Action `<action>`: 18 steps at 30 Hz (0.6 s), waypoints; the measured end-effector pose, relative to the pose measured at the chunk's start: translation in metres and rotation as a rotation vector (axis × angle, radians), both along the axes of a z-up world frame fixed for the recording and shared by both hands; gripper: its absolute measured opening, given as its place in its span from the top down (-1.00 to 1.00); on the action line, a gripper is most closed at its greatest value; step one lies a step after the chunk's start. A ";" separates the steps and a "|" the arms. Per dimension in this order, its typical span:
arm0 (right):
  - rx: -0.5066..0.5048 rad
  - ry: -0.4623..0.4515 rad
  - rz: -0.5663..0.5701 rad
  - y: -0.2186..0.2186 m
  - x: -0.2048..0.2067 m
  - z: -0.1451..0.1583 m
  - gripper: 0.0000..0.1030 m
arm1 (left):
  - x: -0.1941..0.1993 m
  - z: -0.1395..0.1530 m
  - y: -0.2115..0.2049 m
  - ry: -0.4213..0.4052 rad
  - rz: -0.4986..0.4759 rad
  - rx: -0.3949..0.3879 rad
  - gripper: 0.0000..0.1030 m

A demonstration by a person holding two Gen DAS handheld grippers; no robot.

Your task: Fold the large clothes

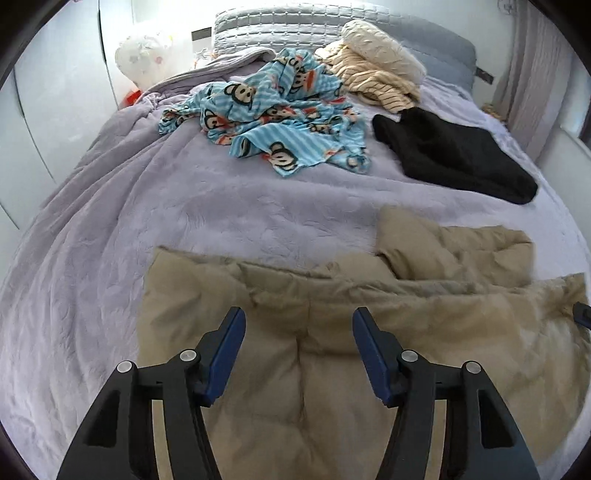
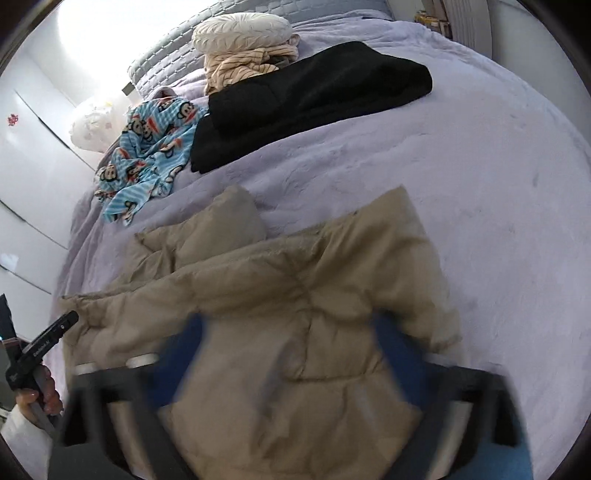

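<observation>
Jaws of left tool and right tool stand apart, empty, above tan jacket.

I note a bed under a lavender plush cover, with a grey quilted headboard at the far end. White wardrobe doors line the left; a pale curtain hangs far right. Daylight glares far left.

Tan puffer jacket lies rumpled on lavender bedspread.
</observation>
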State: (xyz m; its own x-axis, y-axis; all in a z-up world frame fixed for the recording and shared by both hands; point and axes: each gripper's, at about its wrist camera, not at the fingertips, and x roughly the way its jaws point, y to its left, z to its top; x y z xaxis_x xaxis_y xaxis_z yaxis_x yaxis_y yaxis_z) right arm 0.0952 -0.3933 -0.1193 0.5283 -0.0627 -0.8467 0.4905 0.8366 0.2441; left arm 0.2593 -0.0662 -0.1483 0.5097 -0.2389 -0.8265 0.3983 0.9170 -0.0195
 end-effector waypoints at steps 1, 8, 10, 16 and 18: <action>0.003 0.026 -0.010 -0.005 0.005 -0.006 0.42 | 0.006 -0.006 -0.002 0.004 0.012 0.008 -0.22; 0.107 0.065 -0.085 -0.050 0.021 -0.058 1.00 | 0.049 -0.061 -0.008 0.031 0.097 0.059 -0.23; 0.124 0.054 -0.108 -0.059 0.025 -0.069 1.00 | 0.055 -0.071 -0.015 0.025 0.102 0.068 -0.23; 0.107 0.062 -0.126 -0.062 0.036 -0.082 1.00 | 0.070 -0.076 -0.026 0.049 0.128 0.109 -0.23; 0.093 0.083 -0.150 -0.058 0.035 -0.070 1.00 | 0.058 -0.056 -0.023 0.023 0.099 0.103 -0.23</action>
State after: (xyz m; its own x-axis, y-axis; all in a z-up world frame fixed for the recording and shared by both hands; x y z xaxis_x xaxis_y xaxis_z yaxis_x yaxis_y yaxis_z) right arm 0.1297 -0.4508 -0.1891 0.4471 -0.0552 -0.8928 0.6298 0.7282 0.2704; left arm 0.3170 -0.0891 -0.2046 0.5072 -0.1018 -0.8558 0.3067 0.9493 0.0689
